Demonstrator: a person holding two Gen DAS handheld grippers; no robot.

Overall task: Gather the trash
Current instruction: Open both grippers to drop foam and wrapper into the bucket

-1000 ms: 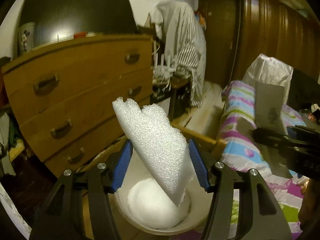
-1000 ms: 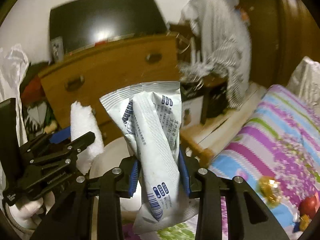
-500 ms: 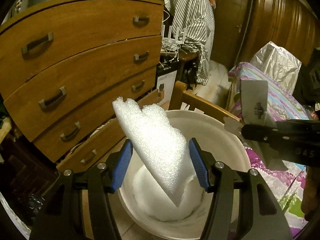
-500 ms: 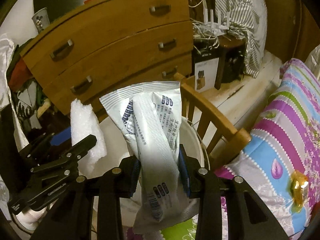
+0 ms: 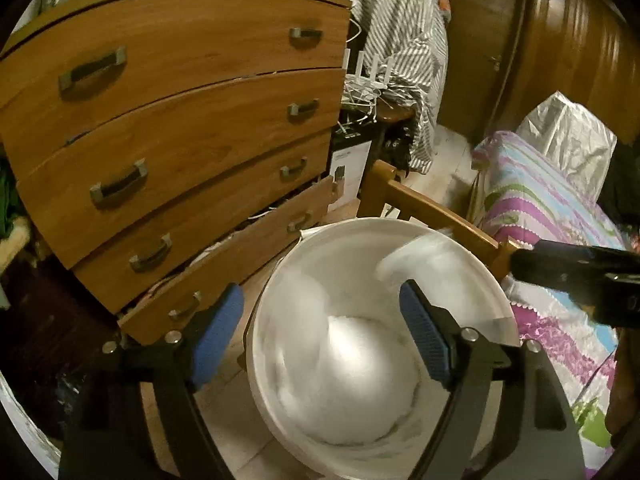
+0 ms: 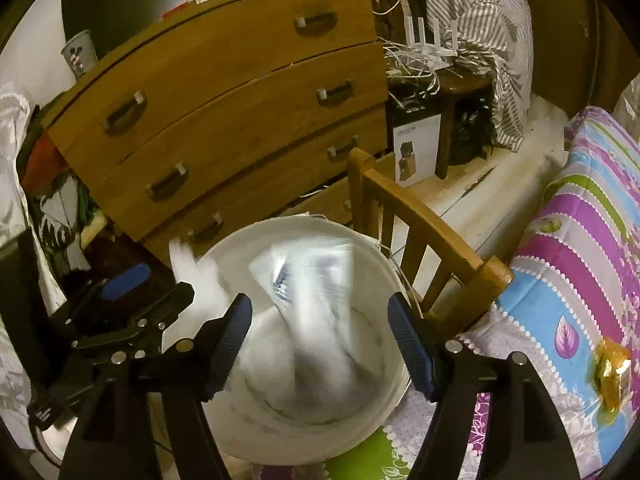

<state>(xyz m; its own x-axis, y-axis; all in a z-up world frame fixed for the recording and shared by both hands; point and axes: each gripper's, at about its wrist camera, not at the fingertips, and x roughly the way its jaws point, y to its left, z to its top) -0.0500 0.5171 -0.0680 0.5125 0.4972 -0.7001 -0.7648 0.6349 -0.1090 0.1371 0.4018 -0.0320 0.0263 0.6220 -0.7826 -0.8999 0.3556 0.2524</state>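
Inside round white bucket [image 5: 472,276], crinkly wrapper [image 6: 316,304]

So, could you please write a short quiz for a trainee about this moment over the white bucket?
1. True or false: the left gripper is clamped on the foam piece.
2. What blurred item is dropping between the open pads of the right gripper?
A. a paper cup
B. a printed plastic wrapper
C. a striped shirt
3. Fill in: both pieces of trash are falling into the white ____.

Key
1. False. Its jaws have just been opening, and the foam piece is loose inside the white bucket.
2. B. The printed plastic wrapper is free of the pads.
3. bucket
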